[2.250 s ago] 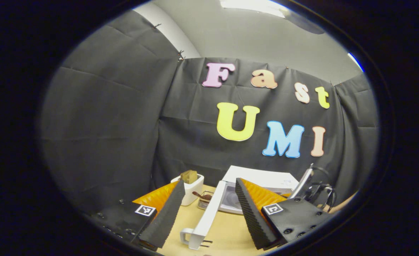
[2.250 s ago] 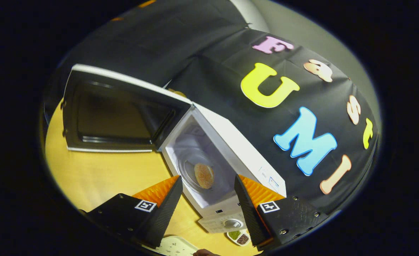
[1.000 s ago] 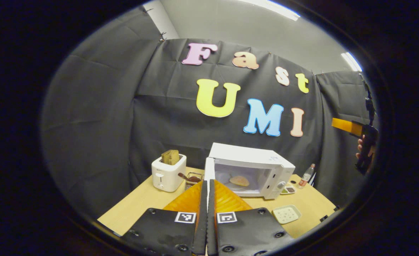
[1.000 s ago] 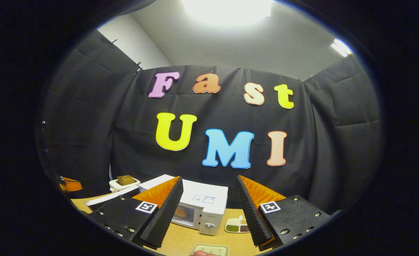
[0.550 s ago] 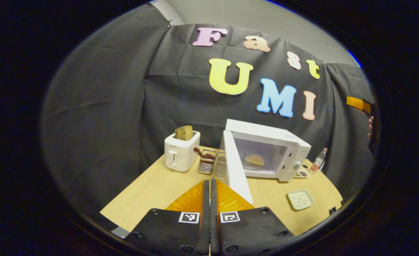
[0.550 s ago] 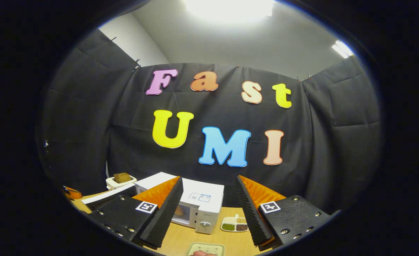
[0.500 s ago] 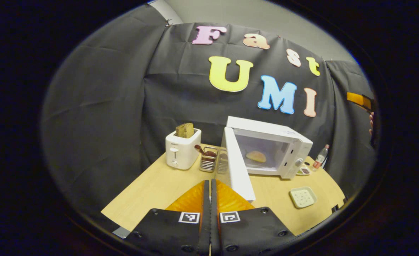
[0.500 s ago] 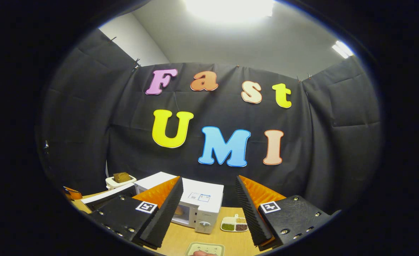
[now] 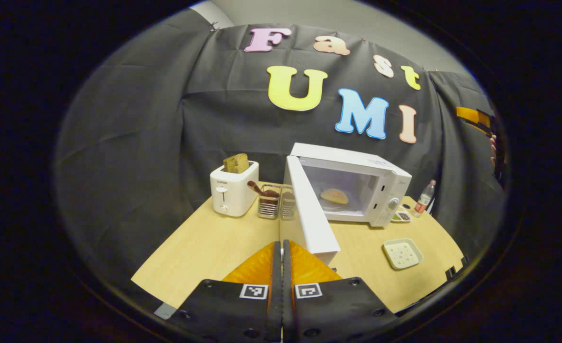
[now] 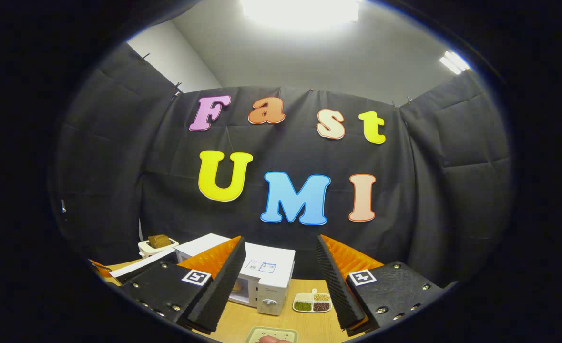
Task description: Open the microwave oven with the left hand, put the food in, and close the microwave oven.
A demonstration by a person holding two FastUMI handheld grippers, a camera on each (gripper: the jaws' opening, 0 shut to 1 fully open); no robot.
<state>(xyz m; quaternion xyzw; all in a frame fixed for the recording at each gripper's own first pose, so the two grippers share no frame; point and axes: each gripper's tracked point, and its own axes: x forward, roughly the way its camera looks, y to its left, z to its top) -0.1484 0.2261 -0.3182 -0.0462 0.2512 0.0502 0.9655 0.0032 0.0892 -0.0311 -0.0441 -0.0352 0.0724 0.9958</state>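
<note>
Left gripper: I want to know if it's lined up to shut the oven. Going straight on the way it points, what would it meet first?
Probably the open microwave door: the left gripper, fingers shut, points at its lower outer edge. Depth is unclear; it may meet the table first.

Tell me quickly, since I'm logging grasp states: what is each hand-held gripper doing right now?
Left hand-held gripper: closed, fingers pressed together, holding nothing.
Right hand-held gripper: open, nothing between its fingers.

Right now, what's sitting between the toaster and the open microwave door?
In the left gripper view, two small wire holders stand between the toaster and the microwave door; one holds a dark utensil.
</note>
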